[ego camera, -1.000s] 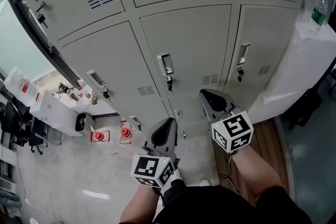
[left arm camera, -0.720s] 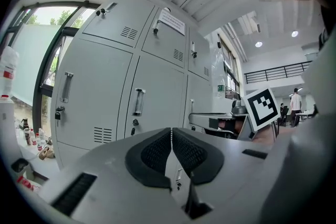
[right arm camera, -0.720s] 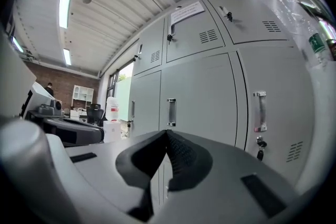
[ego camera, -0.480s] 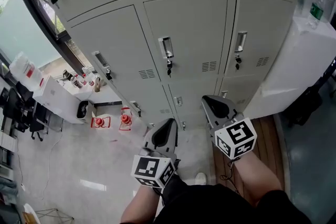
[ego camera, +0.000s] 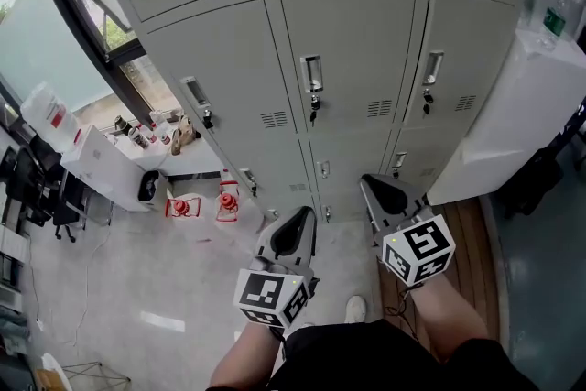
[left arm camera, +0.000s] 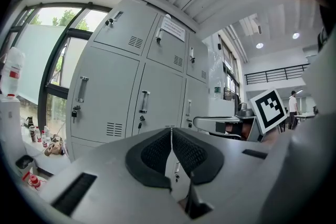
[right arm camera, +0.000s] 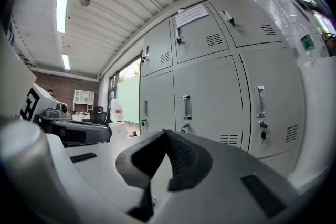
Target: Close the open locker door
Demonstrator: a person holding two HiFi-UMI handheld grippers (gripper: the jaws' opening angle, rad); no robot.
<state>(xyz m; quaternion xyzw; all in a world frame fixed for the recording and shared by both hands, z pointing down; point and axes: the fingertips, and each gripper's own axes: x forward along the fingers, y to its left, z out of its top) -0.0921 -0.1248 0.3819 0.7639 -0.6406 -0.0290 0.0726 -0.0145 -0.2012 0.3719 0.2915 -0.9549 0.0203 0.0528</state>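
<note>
A bank of grey lockers (ego camera: pixel 352 50) fills the top of the head view. Its doors carry metal handles (ego camera: pixel 311 73) with keys hanging below. Every door I can see looks flush with its frame; none stands visibly open. My left gripper (ego camera: pixel 291 233) is held low in front of the bottom row, well short of the doors, with its jaws together and nothing between them. My right gripper (ego camera: pixel 385 195) hangs beside it, also shut and empty. In the left gripper view the fingertips (left arm camera: pixel 171 131) meet, facing the lockers (left arm camera: pixel 126 102). The right gripper view shows closed tips (right arm camera: pixel 167 134) before the doors (right arm camera: pixel 210 102).
A white cabinet (ego camera: pixel 513 114) with a green-labelled bottle (ego camera: pixel 552 18) on top stands at the right. At the left are a window (ego camera: pixel 55 32), a low white table (ego camera: pixel 96 174) with small items, and red objects (ego camera: pixel 220 204) on the floor. A wooden strip (ego camera: pixel 472 238) runs beside the lockers.
The lockers have slid right and down in the head view, showing more window at the left. Both grippers sit slightly lower and further from the doors, still shut.
</note>
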